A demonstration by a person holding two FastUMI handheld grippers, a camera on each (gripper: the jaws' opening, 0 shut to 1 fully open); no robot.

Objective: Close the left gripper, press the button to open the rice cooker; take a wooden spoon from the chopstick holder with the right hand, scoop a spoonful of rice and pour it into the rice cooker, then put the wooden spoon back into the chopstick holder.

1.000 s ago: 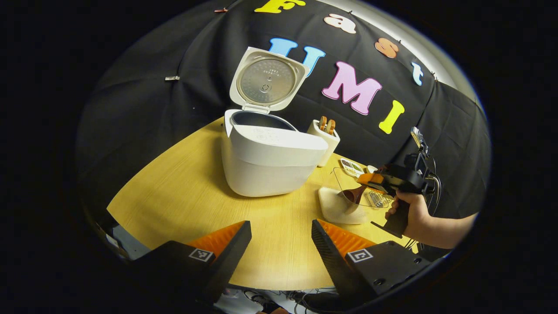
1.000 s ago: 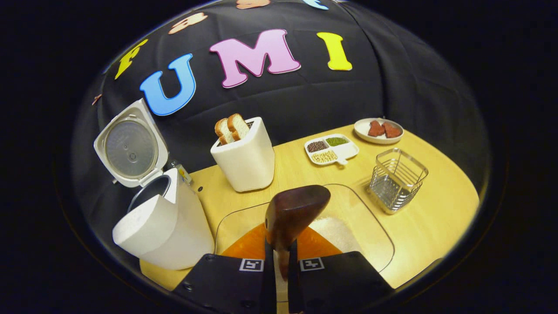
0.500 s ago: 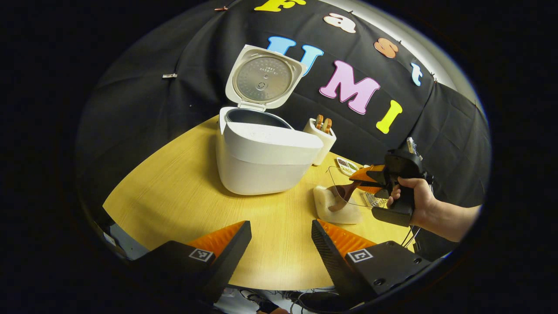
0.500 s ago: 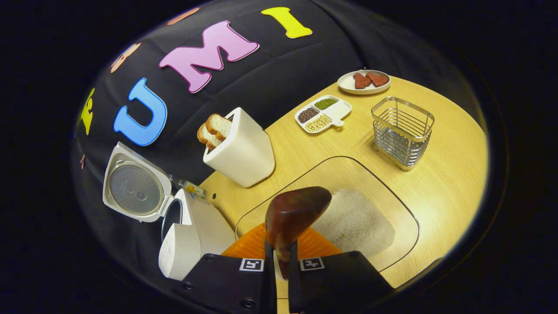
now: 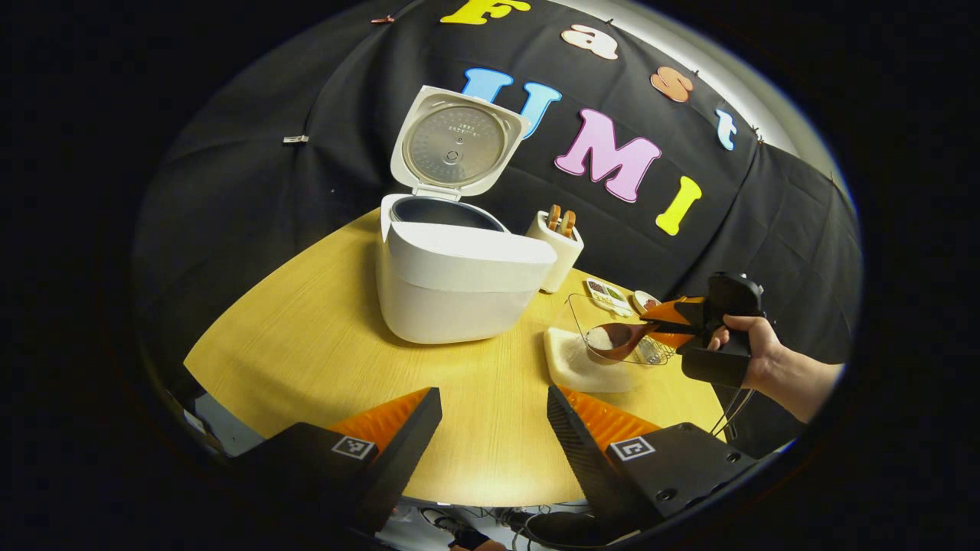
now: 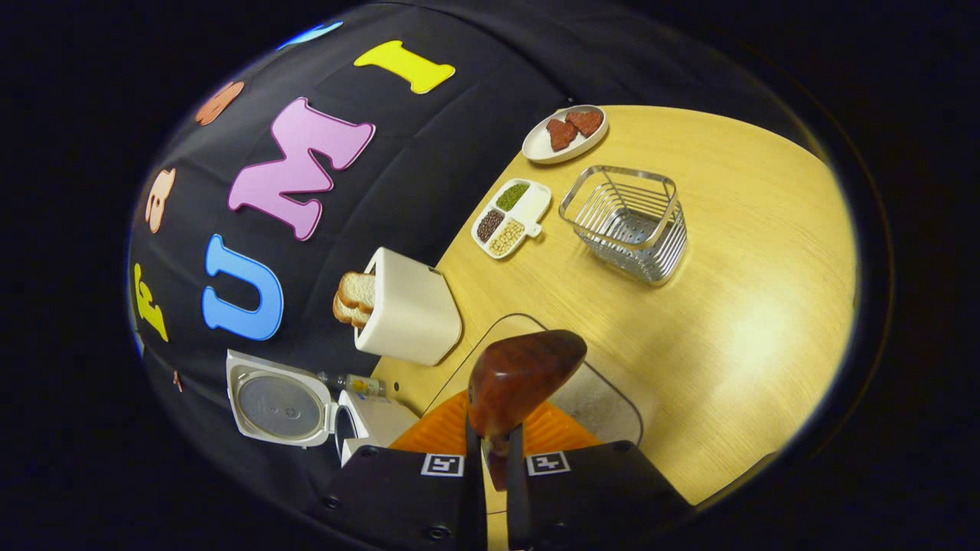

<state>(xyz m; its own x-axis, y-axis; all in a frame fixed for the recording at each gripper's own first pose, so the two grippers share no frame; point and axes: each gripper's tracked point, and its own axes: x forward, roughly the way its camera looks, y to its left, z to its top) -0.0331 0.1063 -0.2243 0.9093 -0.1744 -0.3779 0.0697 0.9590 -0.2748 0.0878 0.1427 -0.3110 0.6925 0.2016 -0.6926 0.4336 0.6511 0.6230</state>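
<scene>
The white rice cooker (image 5: 452, 283) stands with its lid (image 5: 455, 141) up and the dark inner pot showing. My left gripper (image 5: 494, 413) hangs open over the table's near edge, holding nothing. To the right, a hand (image 5: 754, 348) holds my right gripper (image 5: 660, 321), which is shut on the handle of the wooden spoon (image 5: 616, 339). The spoon's bowl carries white rice just above the clear rice container (image 5: 574, 363). In the right gripper view the spoon (image 6: 521, 375) juts from my right gripper (image 6: 494, 451), rolled sideways, over the rice container (image 6: 605, 402). The wire chopstick holder (image 6: 628, 222) stands beyond.
A white toaster (image 6: 406, 306) with bread slices stands between the cooker (image 6: 364, 417) and a divided seed tray (image 6: 511, 218). A plate (image 6: 565, 132) with red pieces sits at the table's far edge. Black cloth backs the wooden table (image 5: 321, 344).
My right gripper has rolled and lifted the spoon out of the rice container, now with rice in its bowl. My left gripper has barely moved.
</scene>
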